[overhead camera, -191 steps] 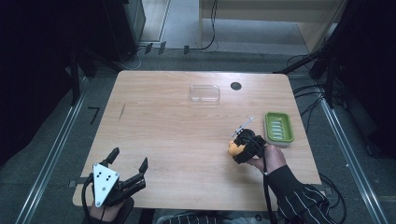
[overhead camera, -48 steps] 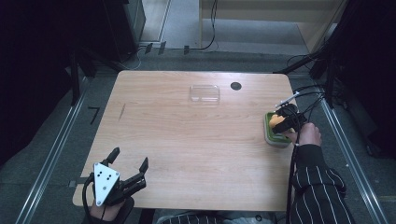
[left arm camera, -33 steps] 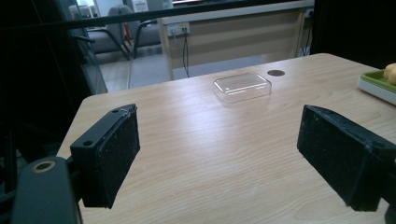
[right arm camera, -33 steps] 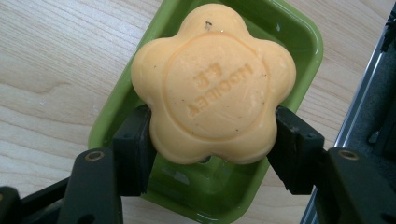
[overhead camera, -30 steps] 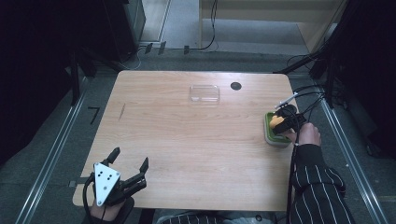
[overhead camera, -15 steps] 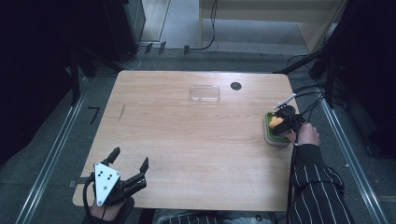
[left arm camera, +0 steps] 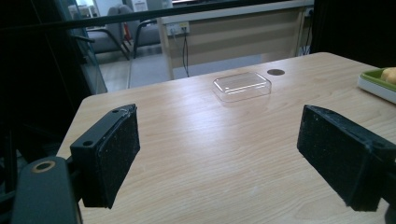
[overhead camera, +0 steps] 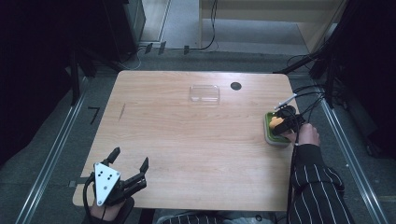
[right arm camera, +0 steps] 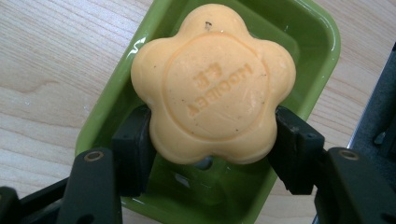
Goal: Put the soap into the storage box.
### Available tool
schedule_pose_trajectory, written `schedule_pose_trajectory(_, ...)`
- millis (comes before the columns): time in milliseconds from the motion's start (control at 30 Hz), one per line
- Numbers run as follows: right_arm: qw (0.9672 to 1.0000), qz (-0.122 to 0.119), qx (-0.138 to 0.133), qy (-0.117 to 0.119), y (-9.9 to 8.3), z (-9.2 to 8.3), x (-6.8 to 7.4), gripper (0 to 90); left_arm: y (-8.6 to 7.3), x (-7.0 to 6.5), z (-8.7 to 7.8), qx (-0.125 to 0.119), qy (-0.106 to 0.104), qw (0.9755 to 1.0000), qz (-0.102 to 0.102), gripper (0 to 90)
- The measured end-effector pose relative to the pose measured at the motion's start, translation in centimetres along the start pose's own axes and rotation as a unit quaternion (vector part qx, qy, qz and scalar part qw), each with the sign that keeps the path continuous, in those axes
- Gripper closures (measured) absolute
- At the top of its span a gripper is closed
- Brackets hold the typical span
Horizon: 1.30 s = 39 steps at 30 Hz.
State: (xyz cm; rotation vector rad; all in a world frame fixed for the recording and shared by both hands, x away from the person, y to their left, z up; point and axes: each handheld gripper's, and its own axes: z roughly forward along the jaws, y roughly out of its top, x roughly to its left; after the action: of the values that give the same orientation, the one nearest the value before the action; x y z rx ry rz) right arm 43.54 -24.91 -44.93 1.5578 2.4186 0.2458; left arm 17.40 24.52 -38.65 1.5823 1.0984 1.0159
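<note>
Green tray (left arm camera: 377, 85) cut by frame edge; soap's (right arm camera: 213, 84) embossed lettering illegible.

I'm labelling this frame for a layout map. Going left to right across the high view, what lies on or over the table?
Left claw at the near left corner → clear plastic lid → small dark hole in the tabletop → green soap dish at the right edge, where the right claw holds the orange soap.

light: surface (overhead camera: 187, 140) evenly lit, surroundings pretty dark | glare: shiny sheen on green dish (right arm camera: 317, 46) | focus: high view kinda soft, close-ups sharper
</note>
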Motion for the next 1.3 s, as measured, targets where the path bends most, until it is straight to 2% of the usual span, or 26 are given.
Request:
schedule_pose_trajectory(633, 0.9999, 0.011, 0.005, 0.006, 0.0, 0.1, 0.0, 35.5, 0.0, 0.0, -0.1, 0.0, 0.0, 1.0, 0.0, 13.6)
schedule_pose_trajectory(867, 0.9999, 0.015, 0.009, 0.0, 0.0, 0.1, 0.1, 32.2, 0.0, 0.1, -0.1, 0.0, 0.0, 1.0, -0.001, 13.7)
schedule_pose_trajectory(1000, 0.9998, 0.019, 0.005, 0.002, 0.0, 0.0, 0.1, 29.6, 0.0, 0.1, -0.1, -0.001, 0.0, 1.0, -0.001, 13.6)
schedule_pose_trajectory(1100, 0.9997, 0.021, -0.005, -0.007, 0.0, -0.5, 0.1, 27.7, 0.0, 0.0, -0.1, -0.001, 0.0, 1.0, 0.0, 13.6)
schedule_pose_trajectory(1300, 0.9995, 0.028, -0.012, 0.002, -0.1, -1.2, -0.2, 25.3, 0.0, 0.1, -0.1, -0.001, 0.0, 1.0, -0.002, 13.6)
